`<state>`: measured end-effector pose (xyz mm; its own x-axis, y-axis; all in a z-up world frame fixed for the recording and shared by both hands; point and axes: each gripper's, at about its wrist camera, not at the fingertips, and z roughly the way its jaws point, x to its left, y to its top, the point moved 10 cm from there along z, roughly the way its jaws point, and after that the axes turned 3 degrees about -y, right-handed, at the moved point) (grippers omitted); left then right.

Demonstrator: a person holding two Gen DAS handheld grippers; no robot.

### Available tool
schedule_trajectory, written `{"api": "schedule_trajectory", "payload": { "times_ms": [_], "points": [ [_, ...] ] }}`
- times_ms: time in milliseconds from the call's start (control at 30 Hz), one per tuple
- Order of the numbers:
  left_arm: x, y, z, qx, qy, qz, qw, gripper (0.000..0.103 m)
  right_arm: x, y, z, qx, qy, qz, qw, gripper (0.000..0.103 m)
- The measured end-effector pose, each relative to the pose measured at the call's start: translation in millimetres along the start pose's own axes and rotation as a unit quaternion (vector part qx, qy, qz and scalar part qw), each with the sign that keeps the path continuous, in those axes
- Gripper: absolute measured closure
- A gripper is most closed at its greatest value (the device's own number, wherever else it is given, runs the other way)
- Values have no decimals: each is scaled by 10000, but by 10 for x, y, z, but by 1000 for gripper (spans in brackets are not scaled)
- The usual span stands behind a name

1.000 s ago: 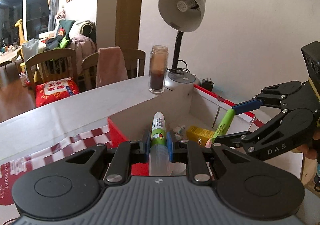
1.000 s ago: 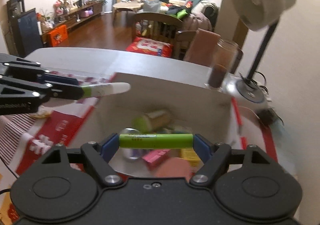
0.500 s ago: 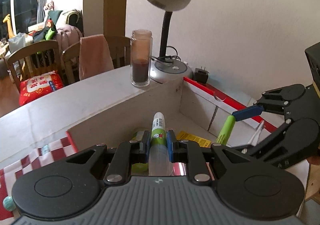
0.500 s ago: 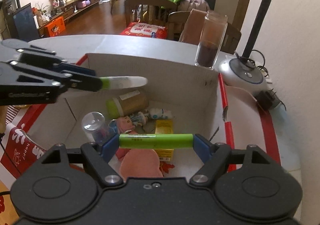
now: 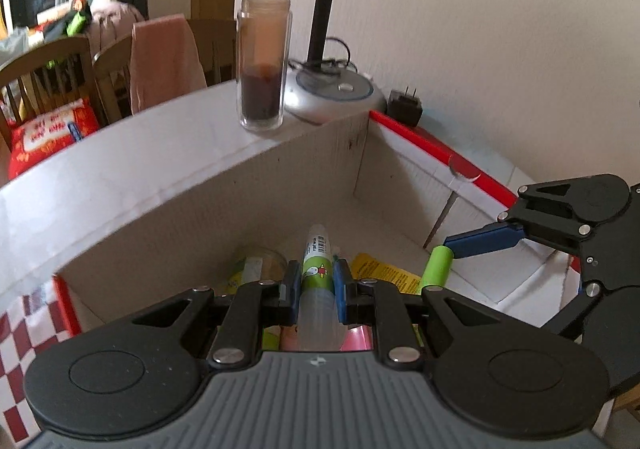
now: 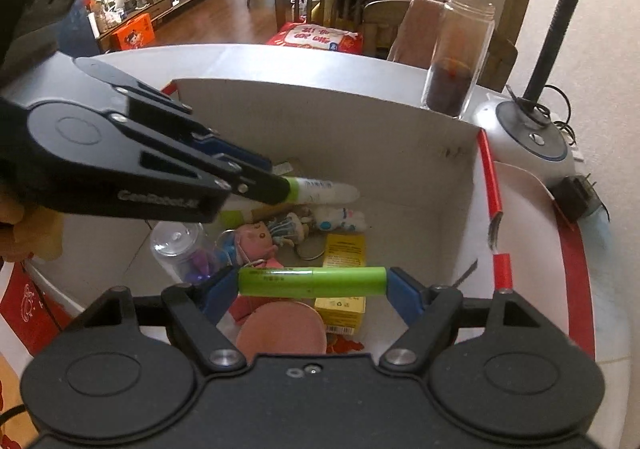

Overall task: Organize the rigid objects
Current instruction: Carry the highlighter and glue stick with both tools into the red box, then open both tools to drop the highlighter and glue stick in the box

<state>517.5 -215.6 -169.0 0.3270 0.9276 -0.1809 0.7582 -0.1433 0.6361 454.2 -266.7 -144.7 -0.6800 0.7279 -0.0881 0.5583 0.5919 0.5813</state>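
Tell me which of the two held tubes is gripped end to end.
The plain green tube in the right gripper; the left gripper pinches its white-tipped tube across the sides.

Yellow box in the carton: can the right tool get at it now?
Probably not yet: the right tool is shut on a green tube. The yellow box lies uncovered below it in the carton.

A cardboard box (image 6: 360,137) sits on the table (image 6: 280,57); inside lie a doll (image 6: 260,235), a plush toy (image 6: 340,219) and a small carton (image 6: 344,249). Behind its far wall stands a glass jar (image 6: 456,57), the lamp base (image 6: 528,137) right of it.
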Motion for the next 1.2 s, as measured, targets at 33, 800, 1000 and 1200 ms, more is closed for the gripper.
{"api": "schedule_trajectory", "payload": {
  "times_ms": [33,800,1000,1200],
  "points": [
    [5,-4,30,58,-4,-34,10000,87,-1,-2,22,24,7,-20,10000,24],
    [32,-131,166,663,181,-132,9975,52,19,-68,82,242,70,45,9997,22],
    [-12,-90,17,464,184,-154,9986,50,42,-66,-32,178,86,-35,9998,16],
    [-82,-53,-199,257,201,-81,9994,50,32,-44,-191,56,47,-35,10000,13]
  ]
}}
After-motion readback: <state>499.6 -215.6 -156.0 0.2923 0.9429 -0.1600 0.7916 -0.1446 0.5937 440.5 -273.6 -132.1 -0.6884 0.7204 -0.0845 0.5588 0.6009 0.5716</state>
